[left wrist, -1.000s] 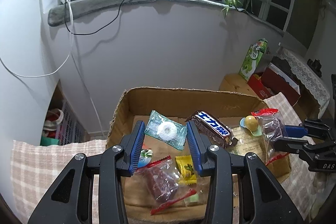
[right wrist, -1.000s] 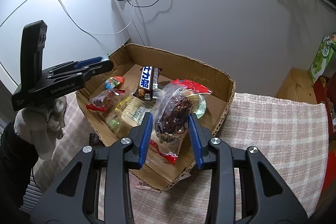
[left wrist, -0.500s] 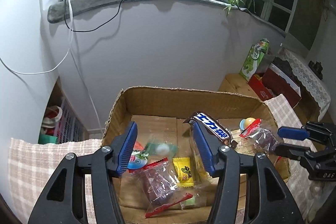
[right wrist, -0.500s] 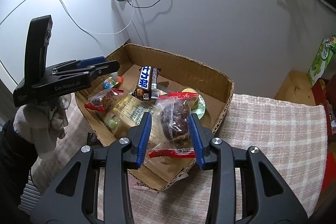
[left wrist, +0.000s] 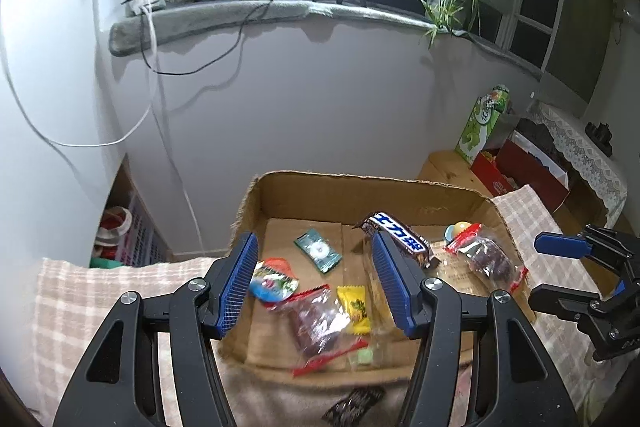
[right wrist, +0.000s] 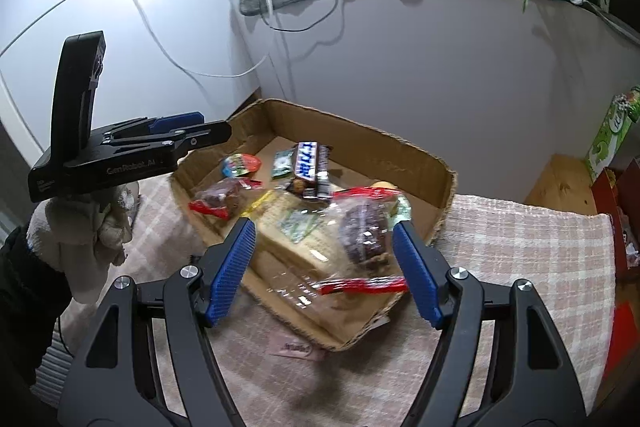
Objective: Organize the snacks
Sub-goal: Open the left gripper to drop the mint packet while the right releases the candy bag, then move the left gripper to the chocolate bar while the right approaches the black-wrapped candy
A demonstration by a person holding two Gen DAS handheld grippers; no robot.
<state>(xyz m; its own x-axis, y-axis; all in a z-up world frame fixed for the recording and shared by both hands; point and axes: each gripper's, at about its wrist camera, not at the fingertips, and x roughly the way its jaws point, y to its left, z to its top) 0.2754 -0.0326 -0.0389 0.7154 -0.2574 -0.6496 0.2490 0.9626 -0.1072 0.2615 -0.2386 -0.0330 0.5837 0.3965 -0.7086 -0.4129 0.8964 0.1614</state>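
Both tools hang empty over the cardboard box [right wrist: 404,157], the right tool [right wrist: 324,271] with jaws just spread wide of the dark-cake bag [right wrist: 362,235] lying below between them, long axis pointing away, while the left tool [left wrist: 316,283] gapes above the green mint packet [left wrist: 318,250].
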